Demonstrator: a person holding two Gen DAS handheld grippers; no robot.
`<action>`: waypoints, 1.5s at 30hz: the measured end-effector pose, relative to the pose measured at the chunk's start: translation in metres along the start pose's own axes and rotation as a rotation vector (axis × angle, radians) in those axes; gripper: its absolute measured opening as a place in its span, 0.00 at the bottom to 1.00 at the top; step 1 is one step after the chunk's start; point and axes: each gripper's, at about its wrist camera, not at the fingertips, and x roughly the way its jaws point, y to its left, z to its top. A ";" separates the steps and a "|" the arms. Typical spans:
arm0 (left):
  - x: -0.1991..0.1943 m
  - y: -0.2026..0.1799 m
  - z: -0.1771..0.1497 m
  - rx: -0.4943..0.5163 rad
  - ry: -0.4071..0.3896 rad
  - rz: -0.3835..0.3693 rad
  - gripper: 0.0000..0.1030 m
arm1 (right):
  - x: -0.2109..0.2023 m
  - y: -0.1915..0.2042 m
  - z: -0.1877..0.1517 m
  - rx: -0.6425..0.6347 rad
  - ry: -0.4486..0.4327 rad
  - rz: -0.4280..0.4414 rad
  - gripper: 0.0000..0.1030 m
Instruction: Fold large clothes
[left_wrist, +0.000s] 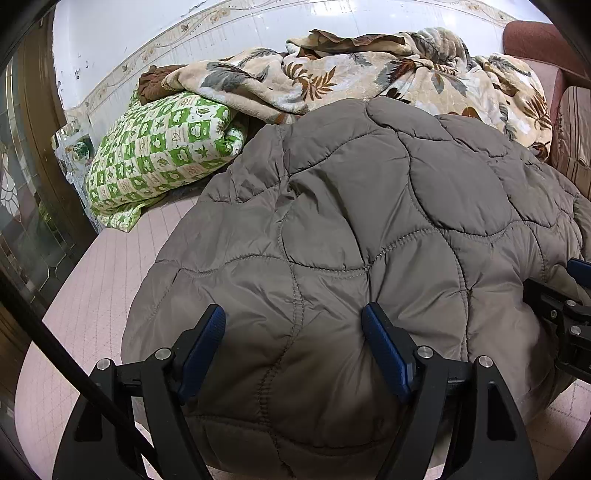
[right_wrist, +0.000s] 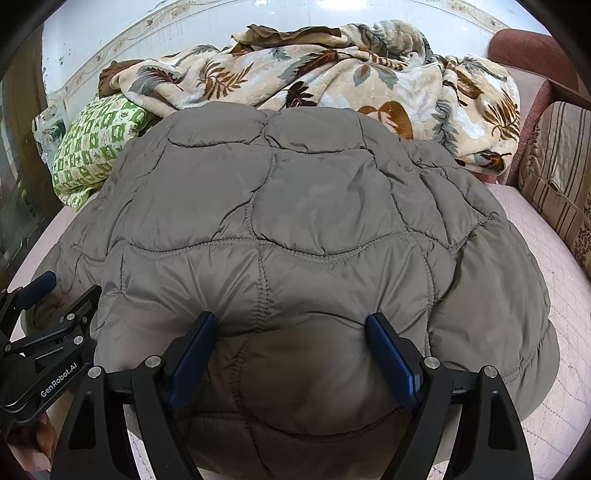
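A grey-brown quilted puffer jacket (left_wrist: 351, 229) lies folded in a thick bundle on the pink bed sheet (left_wrist: 92, 295); it also fills the right wrist view (right_wrist: 295, 229). My left gripper (left_wrist: 293, 321) is open, its blue-padded fingers (left_wrist: 384, 350) spread wide over the jacket's near edge. My right gripper (right_wrist: 291, 325) is open the same way, fingers (right_wrist: 391, 354) resting against the jacket's near edge. Each gripper shows at the other view's side: the right one (left_wrist: 565, 314), the left one (right_wrist: 48, 332).
A green-and-white checked quilt (left_wrist: 162, 155) lies at the far left. A beige leaf-print blanket (left_wrist: 351, 70) is heaped behind the jacket against the white tiled wall. A striped cushion (right_wrist: 561, 177) and red headboard (right_wrist: 524, 51) stand at the right.
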 end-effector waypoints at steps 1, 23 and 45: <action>0.000 0.000 0.000 0.000 0.000 0.000 0.74 | 0.000 0.000 0.000 0.000 0.000 -0.001 0.84; -0.021 0.022 0.009 -0.086 0.006 -0.059 0.74 | -0.036 -0.032 0.002 0.147 -0.023 0.120 0.84; -0.048 0.124 -0.023 -0.334 0.141 -0.107 0.74 | -0.100 -0.161 -0.036 0.552 -0.010 0.146 0.84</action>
